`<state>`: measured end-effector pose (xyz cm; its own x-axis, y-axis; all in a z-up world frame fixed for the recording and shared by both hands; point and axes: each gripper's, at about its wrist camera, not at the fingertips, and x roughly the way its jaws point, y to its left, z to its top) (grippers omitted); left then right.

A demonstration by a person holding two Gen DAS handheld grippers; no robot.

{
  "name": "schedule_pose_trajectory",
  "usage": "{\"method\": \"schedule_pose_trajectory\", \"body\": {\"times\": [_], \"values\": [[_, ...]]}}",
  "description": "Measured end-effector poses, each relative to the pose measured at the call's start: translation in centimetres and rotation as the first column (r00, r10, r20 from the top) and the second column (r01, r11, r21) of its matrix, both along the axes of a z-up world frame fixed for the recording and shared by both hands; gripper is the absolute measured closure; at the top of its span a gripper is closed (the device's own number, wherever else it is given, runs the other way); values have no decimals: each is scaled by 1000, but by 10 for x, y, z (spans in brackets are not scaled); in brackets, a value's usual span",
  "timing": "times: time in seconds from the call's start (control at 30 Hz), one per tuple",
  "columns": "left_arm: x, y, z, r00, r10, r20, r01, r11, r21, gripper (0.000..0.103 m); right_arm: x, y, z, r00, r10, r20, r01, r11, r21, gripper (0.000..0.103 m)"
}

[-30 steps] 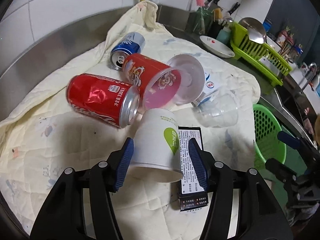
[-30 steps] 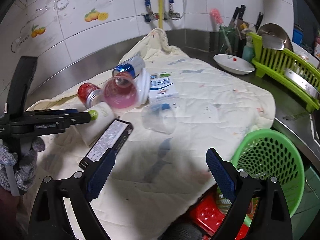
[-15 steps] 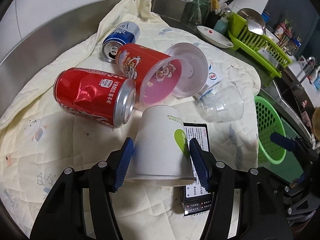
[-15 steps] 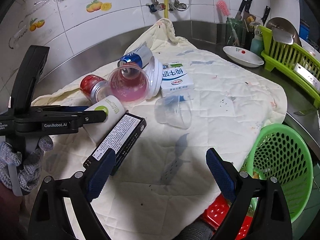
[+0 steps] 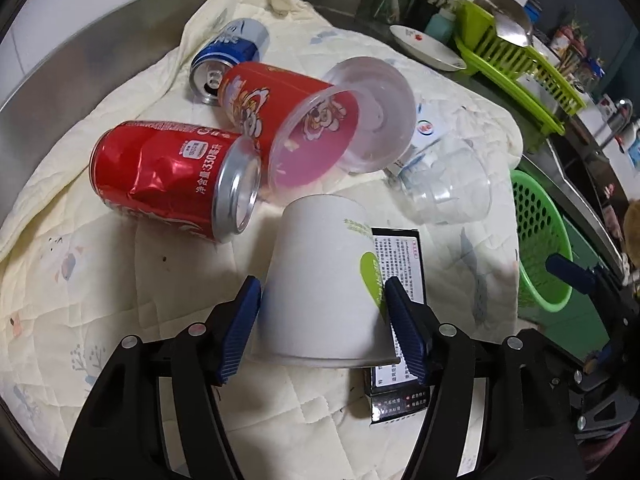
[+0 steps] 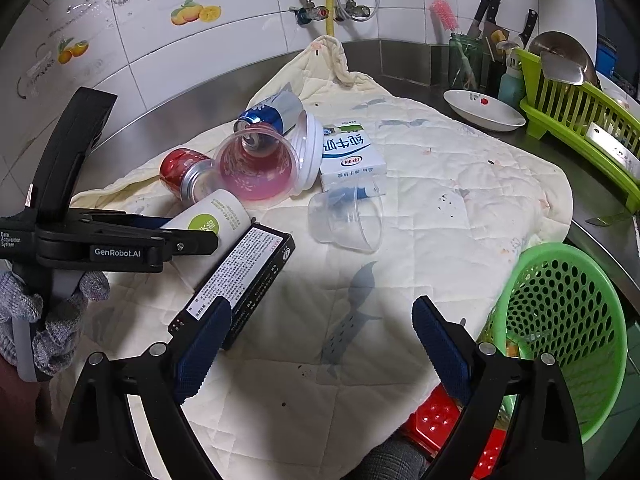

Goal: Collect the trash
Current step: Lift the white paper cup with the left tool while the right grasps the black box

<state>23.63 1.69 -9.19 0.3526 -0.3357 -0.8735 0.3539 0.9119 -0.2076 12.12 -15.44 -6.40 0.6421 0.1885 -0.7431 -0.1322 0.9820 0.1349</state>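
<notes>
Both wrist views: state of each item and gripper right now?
paper cup: on its side, between left gripper jaws
right gripper: open, empty
red can: dented, lying down
blue can: lying down, opened
pink cup: on its side
clear cup: on its side
green basket: upright

- The left claw (image 5: 322, 322) has pushed forward, and the white paper cup (image 5: 320, 280) now sits deeper between its blue pads.
- The right claw (image 6: 320, 350) has edged nearer the black box (image 6: 240, 280).
</notes>
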Motion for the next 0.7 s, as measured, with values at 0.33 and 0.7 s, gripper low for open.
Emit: {"method": "schedule_pose_trajectory", "body": {"times": [0.33,0.7], "values": [[-9,5,1,998,45,33,-45,999,-3,42,1,5,-6,1000,14,-21,-14,1000,25,14],[-39,62,29,974,203,102,-196,978,-78,42,18,38,-10,996,37,-84,-32,998,59,23]]}}
